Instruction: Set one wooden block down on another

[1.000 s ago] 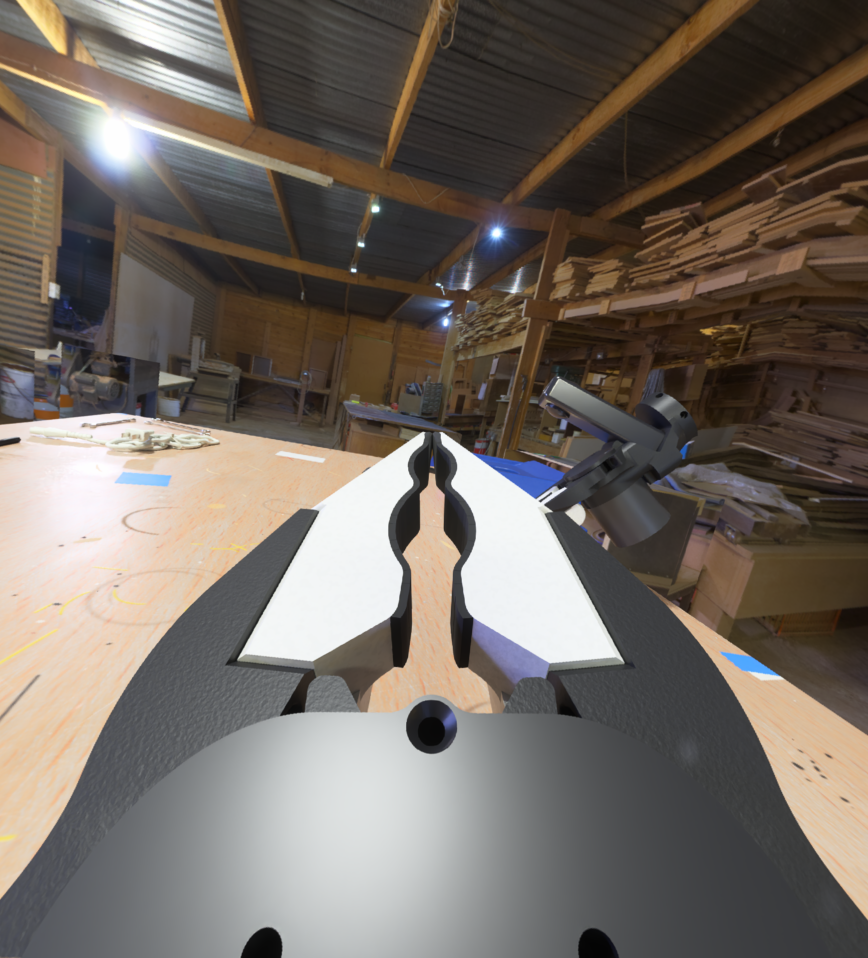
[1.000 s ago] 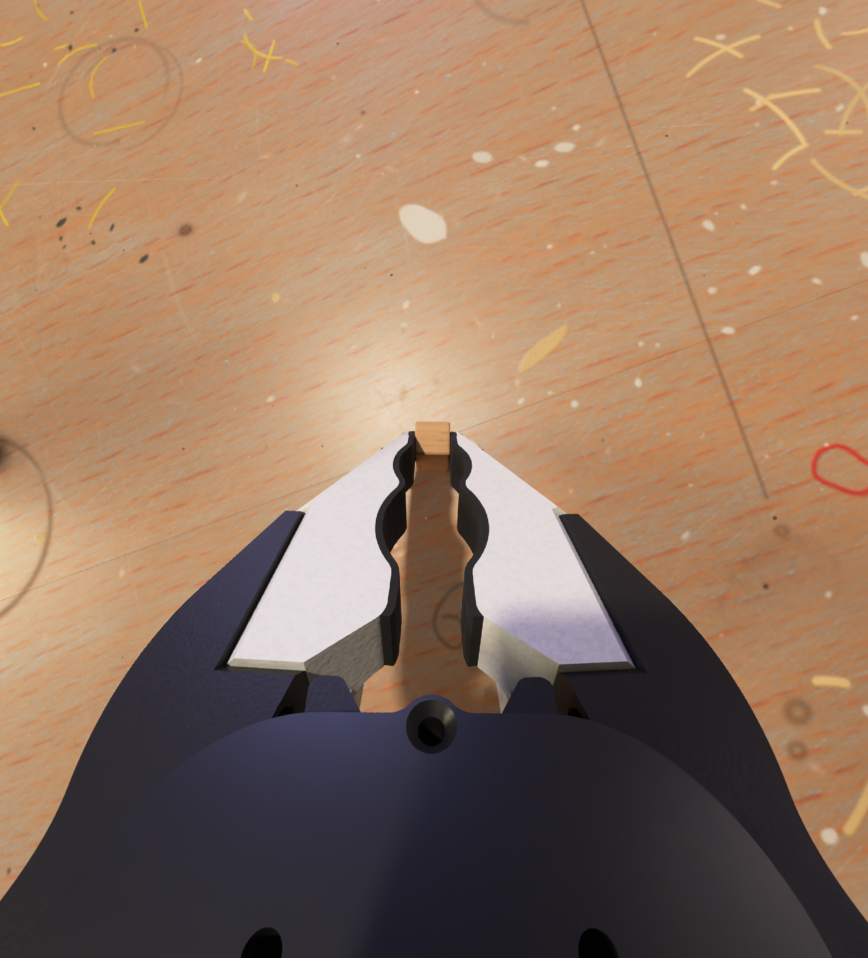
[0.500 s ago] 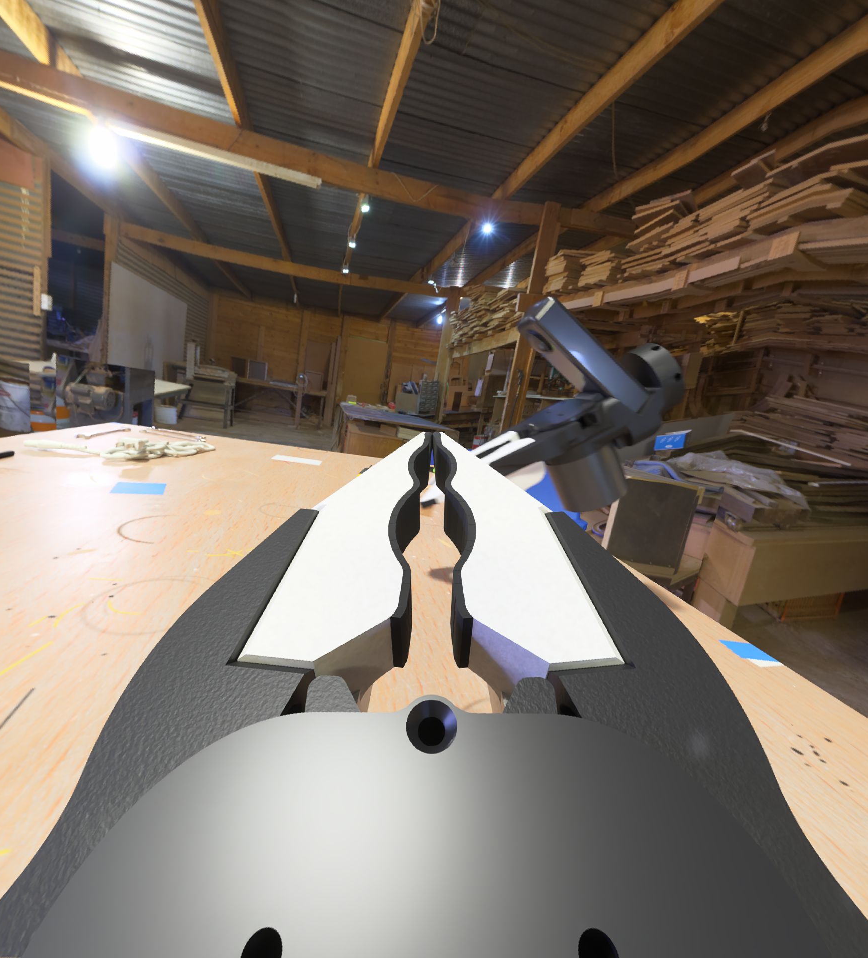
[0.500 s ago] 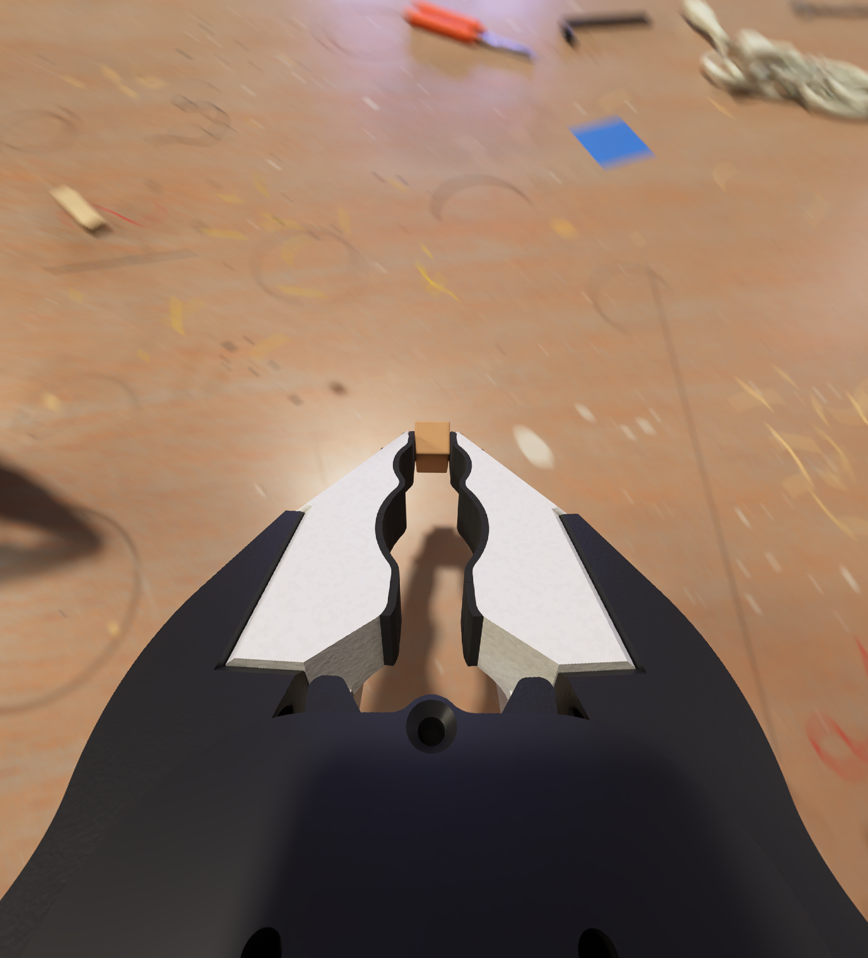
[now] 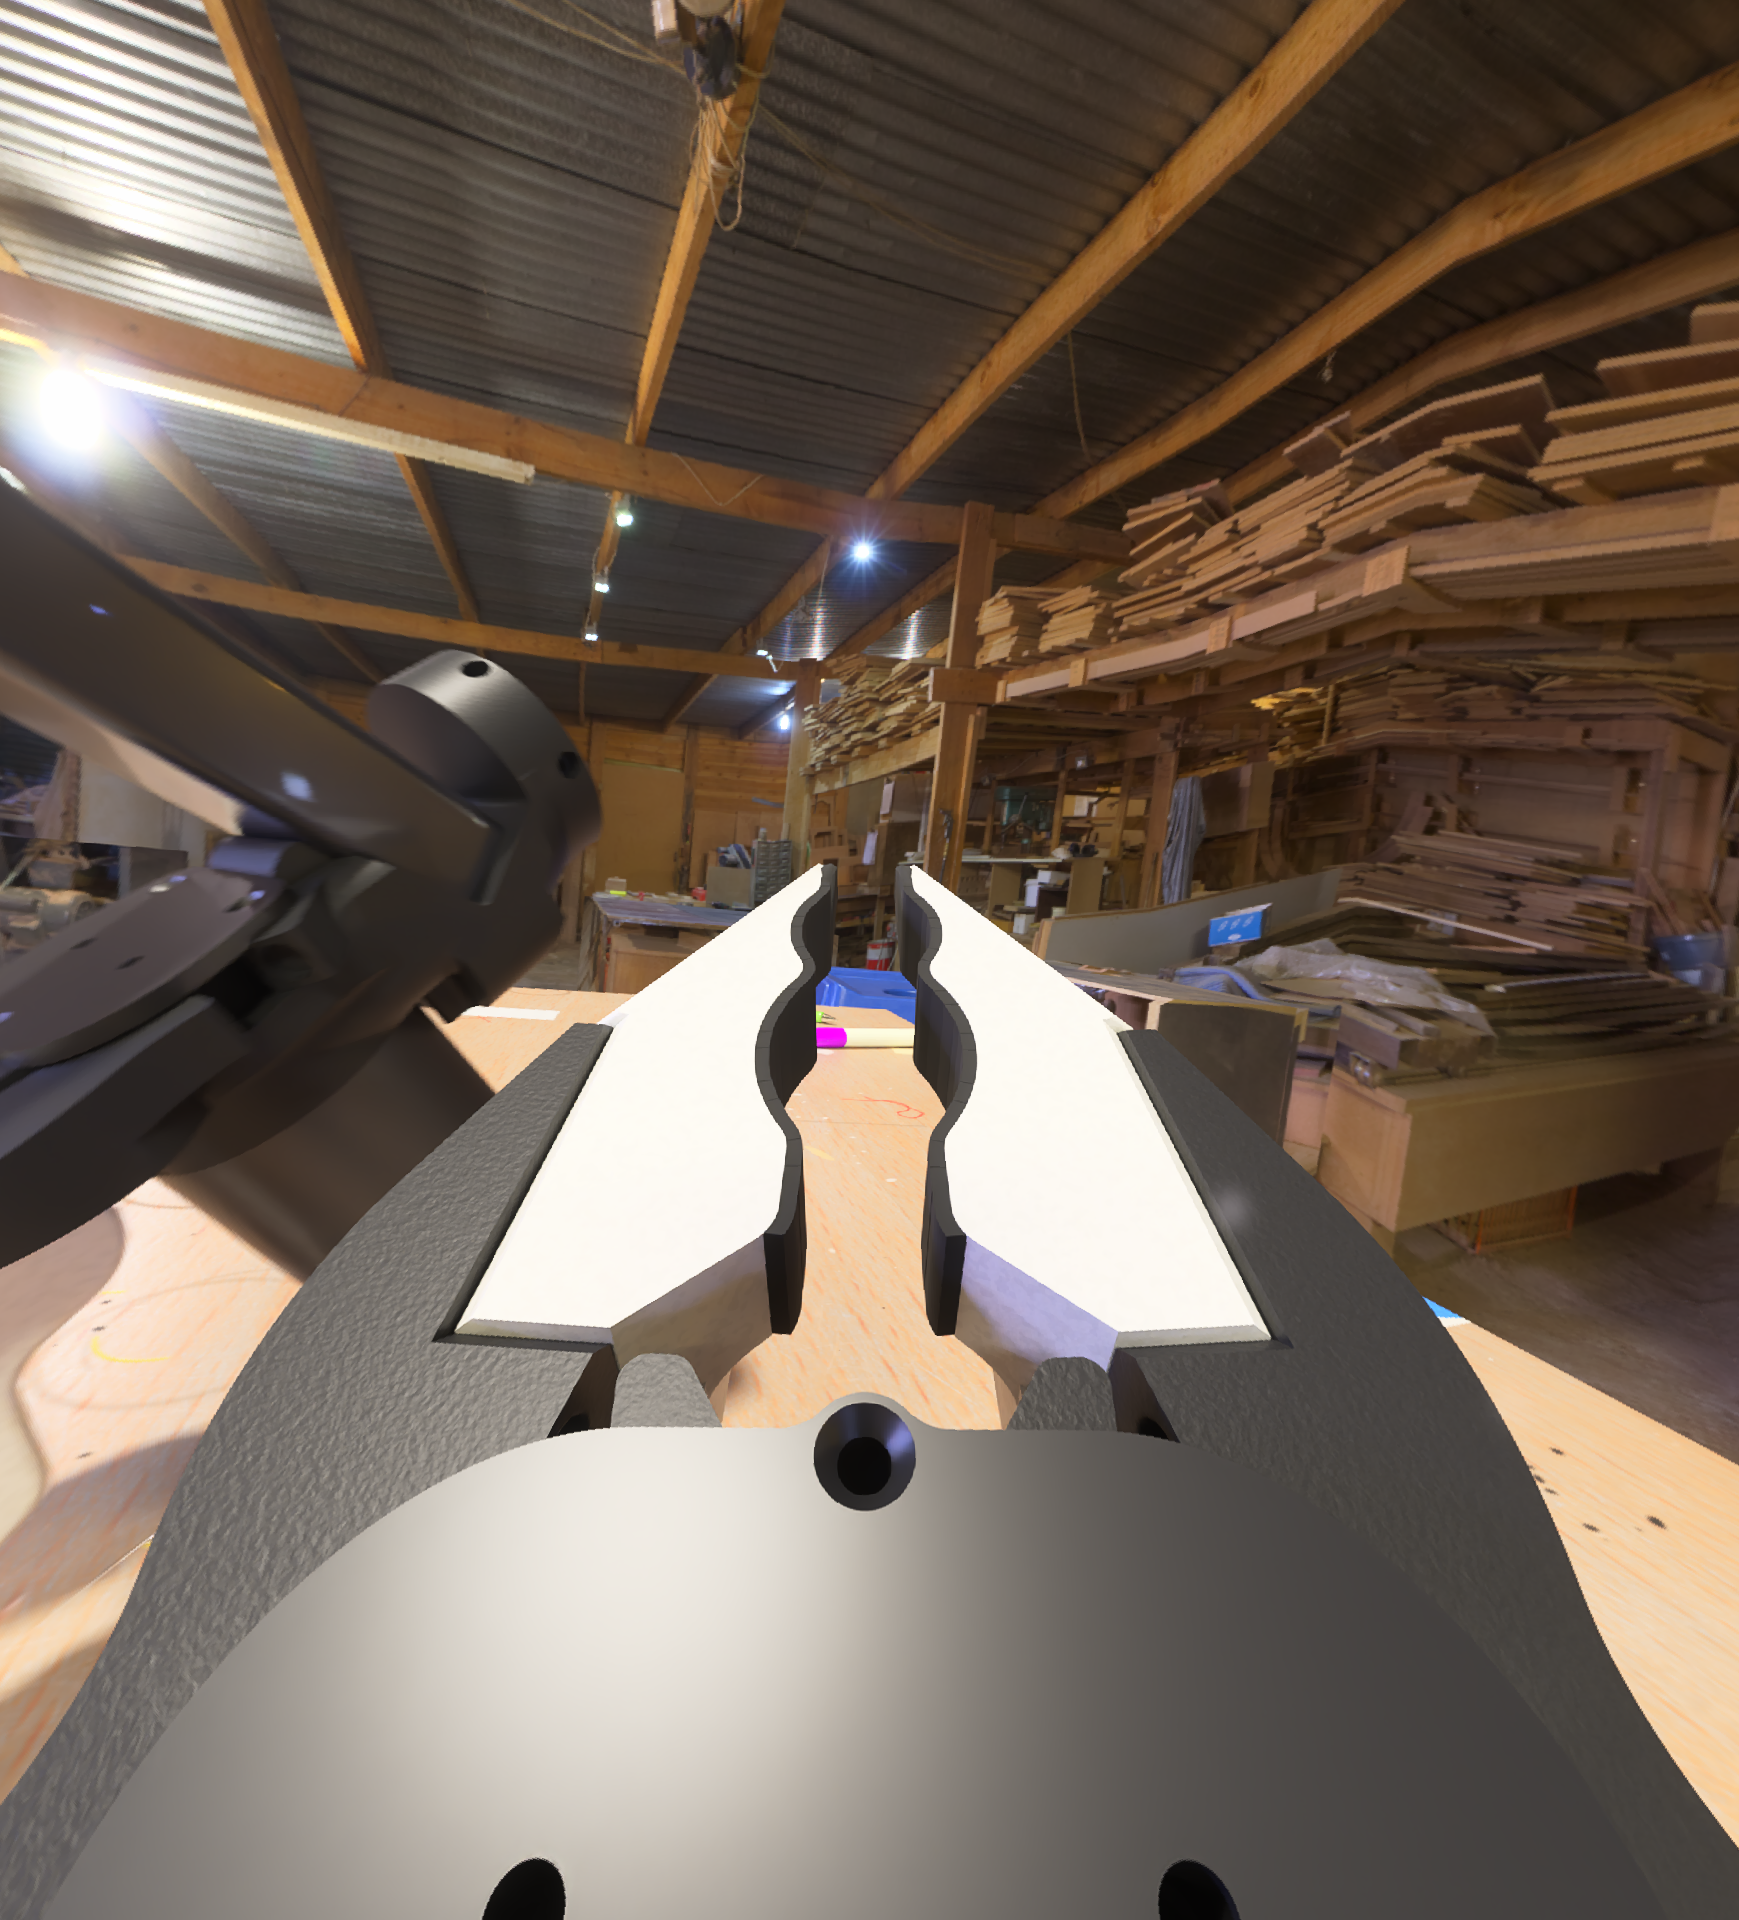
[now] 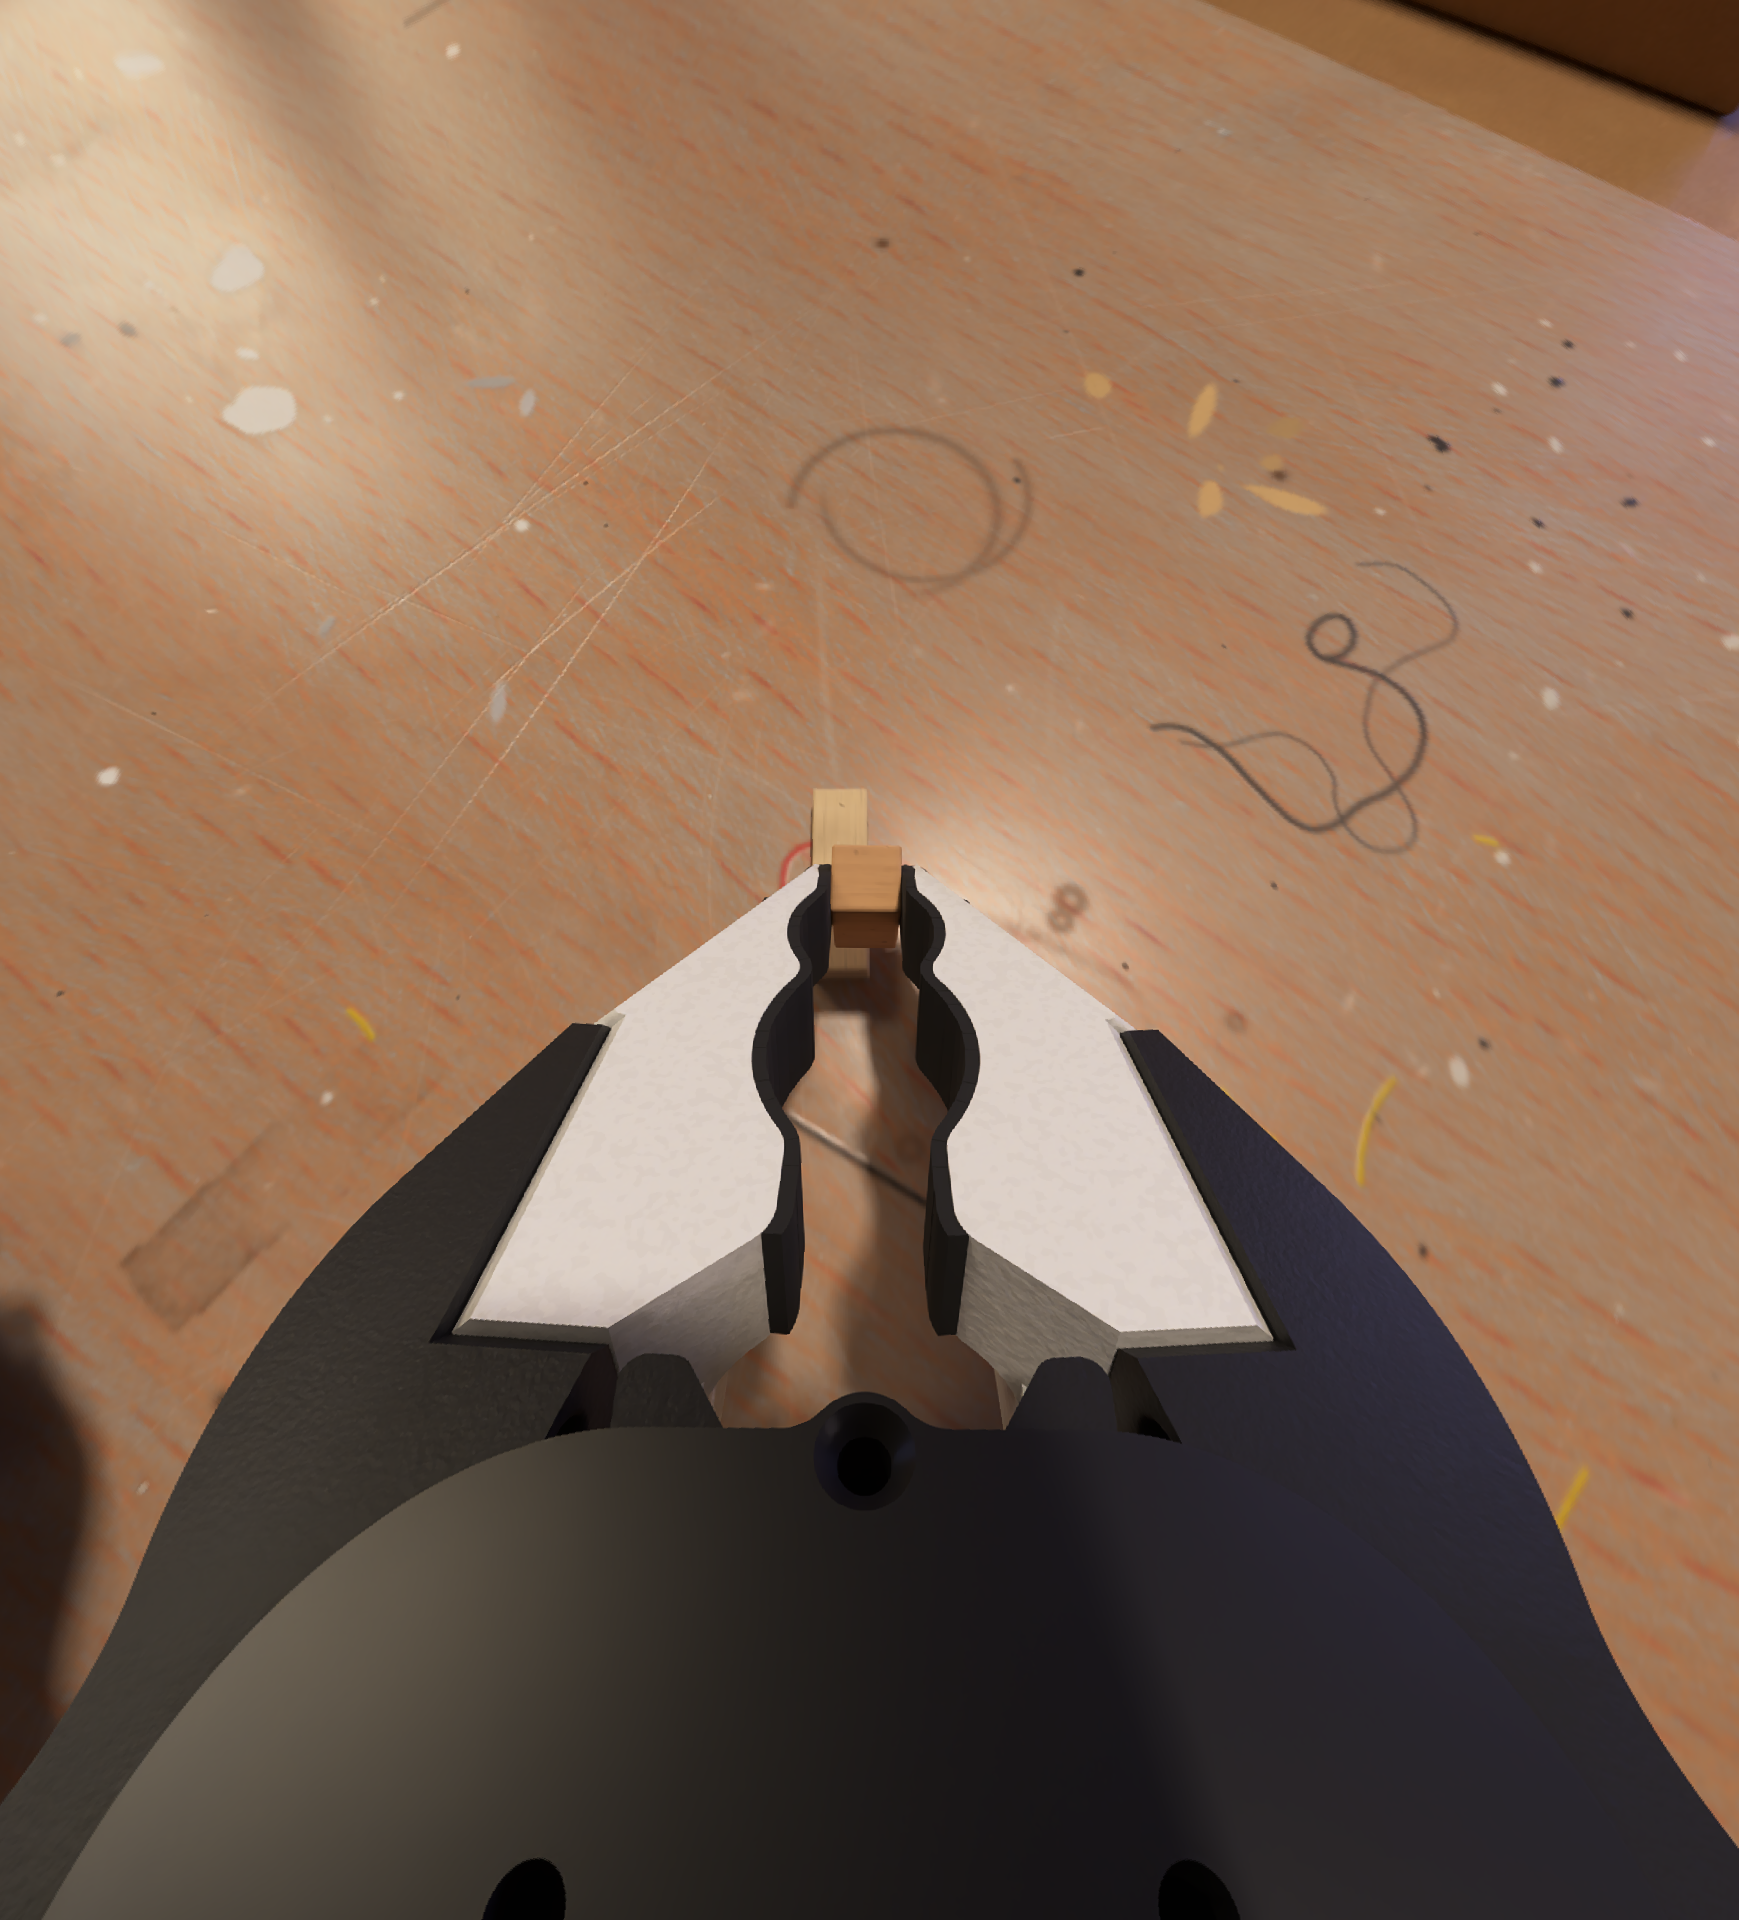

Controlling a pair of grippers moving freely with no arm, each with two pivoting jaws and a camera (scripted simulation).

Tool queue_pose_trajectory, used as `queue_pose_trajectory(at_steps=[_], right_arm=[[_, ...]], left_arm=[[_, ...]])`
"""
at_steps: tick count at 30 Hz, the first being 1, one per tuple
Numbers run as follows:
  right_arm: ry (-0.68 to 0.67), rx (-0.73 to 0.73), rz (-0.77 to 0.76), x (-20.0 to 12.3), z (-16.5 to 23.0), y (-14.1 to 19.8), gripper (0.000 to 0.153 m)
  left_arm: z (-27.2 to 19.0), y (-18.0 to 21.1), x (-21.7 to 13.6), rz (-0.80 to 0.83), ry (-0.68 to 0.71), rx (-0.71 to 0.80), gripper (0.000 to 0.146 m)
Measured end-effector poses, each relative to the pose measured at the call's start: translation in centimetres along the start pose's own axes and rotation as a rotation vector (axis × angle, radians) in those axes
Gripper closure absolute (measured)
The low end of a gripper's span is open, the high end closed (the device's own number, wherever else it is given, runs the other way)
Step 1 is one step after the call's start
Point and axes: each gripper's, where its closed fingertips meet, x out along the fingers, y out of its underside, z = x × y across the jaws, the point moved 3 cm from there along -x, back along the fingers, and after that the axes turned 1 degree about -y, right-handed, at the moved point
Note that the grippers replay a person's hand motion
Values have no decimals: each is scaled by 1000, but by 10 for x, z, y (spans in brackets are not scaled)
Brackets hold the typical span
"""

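In the right wrist view my right gripper [image 6: 865,902] is shut on a small tan wooden block [image 6: 865,875] at its fingertips. It holds the block just above the wooden table [image 6: 532,520]. A paler second wooden block [image 6: 839,819] stands on the table right behind and below the held one, partly hidden by it. Whether the two touch I cannot tell. In the left wrist view my left gripper [image 5: 867,883] is slightly open and empty, pointing level over the table. The right gripper's dark body [image 5: 325,935] fills the left of that view, close by.
A pink-tipped marker [image 5: 860,1037] and a blue object [image 5: 870,987] lie far ahead of the left gripper. The table's edge runs along the right in the left wrist view [image 5: 1571,1403] and at the top right of the right wrist view [image 6: 1623,177]. Lumber racks stand beyond.
My right gripper carried the tan block across the table, from right to left past the left gripper, and now points down at the pale block. My left gripper's jaws have parted a little.
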Motion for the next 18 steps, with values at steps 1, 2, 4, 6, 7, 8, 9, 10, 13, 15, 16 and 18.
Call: queue_pose_trajectory(at_steps=[1,2,4,6,7,8,9,10,13,15,16,18], right_arm=[[1,-17,14,5,2,-2,141],[9,-33,25,9,3,-2,141],[24,-51,37,14,5,-3,141],[29,-49,40,16,6,-3,139],[34,-46,35,17,7,-3,137],[41,-43,28,16,6,-3,135],[51,-38,18,14,6,-3,133],[66,-31,5,10,5,-4,132],[143,16,-77,-20,-2,-5,130],[220,64,-144,-54,-9,0,130],[274,90,-169,-74,-15,7,130],[399,157,-215,-116,-25,27,132]], left_arm=[[0,0,0,-3,3,-5,135],[-1,-1,0,-5,5,-10,135],[-1,-1,-1,-10,5,-16,135],[0,-1,-1,-8,3,-20,135],[-1,-1,0,-7,4,-21,135],[-1,-1,0,-5,4,-19,135],[-1,0,0,-4,4,-15,135],[-2,0,0,-2,5,-11,135],[-1,0,0,-3,2,-8,135],[0,-1,0,-4,-3,-11,135],[0,-1,-1,-5,-4,-12,135],[1,-1,0,-3,-9,-13,135]])
